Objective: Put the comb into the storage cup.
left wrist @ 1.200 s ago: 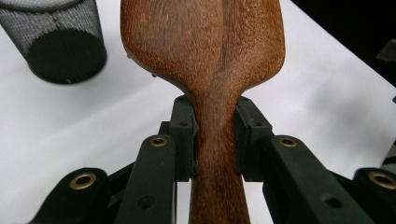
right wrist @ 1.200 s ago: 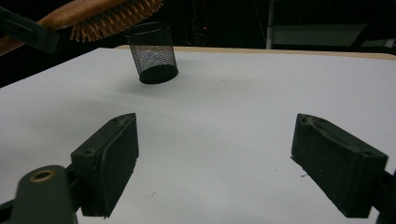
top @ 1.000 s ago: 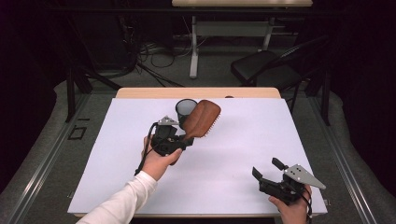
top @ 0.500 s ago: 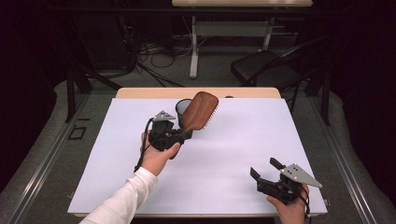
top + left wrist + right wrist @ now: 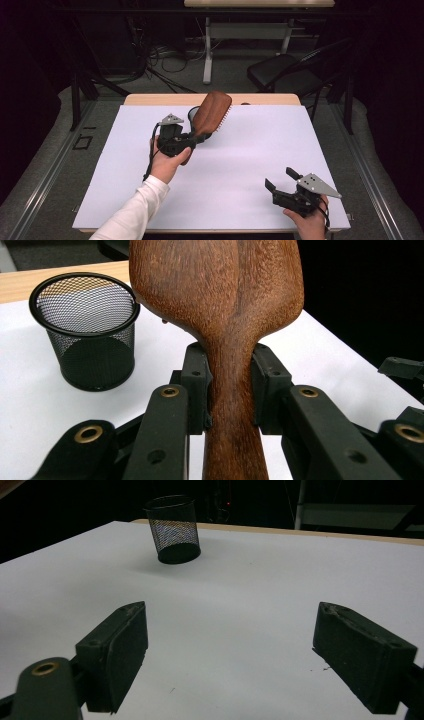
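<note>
Left tongs [image 5: 227, 390] clamped on wooden hairbrush [image 5: 220, 300] handle; mesh cup [image 5: 85, 330] just beyond-left of them. Right tongs [image 5: 230, 655] apart, empty, over white table [image 5: 240, 595].

No readable text, label, brand, number or sign anywhere. Brown wooden paddle hairbrush [image 5: 220, 315]: bare wood grain, no print. Black wire-mesh cup [image 5: 85, 330]: unmarked. White sheet covering counter [image 5: 235, 165]: blank. Black two-jaw left gripper [image 5: 227, 387] and right gripper [image 5: 230, 655]: brass rivets and holes, no lettering. Grey three-cornered plate [image 5: 320, 185] on right gripper: plain.
</note>
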Demonstrator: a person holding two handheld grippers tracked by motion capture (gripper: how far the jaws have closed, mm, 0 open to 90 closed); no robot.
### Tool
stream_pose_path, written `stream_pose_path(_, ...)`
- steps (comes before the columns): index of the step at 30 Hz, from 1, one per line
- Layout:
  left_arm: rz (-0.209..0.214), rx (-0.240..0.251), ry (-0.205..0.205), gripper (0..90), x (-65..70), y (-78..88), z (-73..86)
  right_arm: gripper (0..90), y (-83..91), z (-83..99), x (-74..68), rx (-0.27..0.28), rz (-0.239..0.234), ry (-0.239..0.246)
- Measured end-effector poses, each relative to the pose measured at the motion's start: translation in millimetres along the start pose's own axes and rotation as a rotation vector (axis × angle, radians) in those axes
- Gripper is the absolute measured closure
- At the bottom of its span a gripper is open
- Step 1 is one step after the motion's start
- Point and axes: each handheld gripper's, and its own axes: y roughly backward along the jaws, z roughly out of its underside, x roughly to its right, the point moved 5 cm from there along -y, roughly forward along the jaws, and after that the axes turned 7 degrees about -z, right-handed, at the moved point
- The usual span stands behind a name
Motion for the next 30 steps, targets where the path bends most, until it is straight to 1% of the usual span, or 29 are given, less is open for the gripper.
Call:
stream_pose_path(2,0.002,0.003,-0.009,72.0,0.5,-0.5,-0.4,13.8,-1.4,-1.4,-1.0,-0.004,-0.004,0.011)
stream_pose_path(3,0.005,0.005,-0.007,71.9,0.8,-1.0,-0.6,13.8,-2.6,-2.1,-1.7,-0.004,-0.007,0.011)
stream_pose_path(8,0.011,0.012,-0.005,71.9,-0.3,-2.1,-2.7,12.8,-8.5,-6.1,-6.0,-0.027,-0.032,0.000)
stream_pose_path(14,0.011,0.014,0.001,72.0,-2.3,-1.9,-4.7,13.0,-19.9,-16.3,-8.7,-0.099,-0.035,0.028)
stream_pose_path(15,0.011,0.015,0.002,72.0,-2.6,-1.8,-4.9,13.1,-21.2,-17.9,-9.3,-0.106,-0.040,0.025)
stream_pose_path(16,0.011,0.016,0.004,72.0,-2.9,-1.8,-5.2,13.1,-23.5,-20.2,-9.4,-0.109,-0.041,0.033)
stream_pose_path(19,0.009,0.018,0.004,71.9,-4.3,-1.5,-6.2,13.1,-29.6,-27.6,-12.1,-0.127,-0.064,0.033)
stream_pose_path(24,0.005,0.019,0.006,72.0,-6.4,-0.9,-7.4,13.1,-39.7,-39.3,-17.4,-0.154,-0.098,0.047)
stream_pose_path(30,-0.003,0.021,0.008,72.0,-8.6,1.6,-9.1,13.2,-51.4,-48.8,-22.1,-0.194,-0.134,0.032)
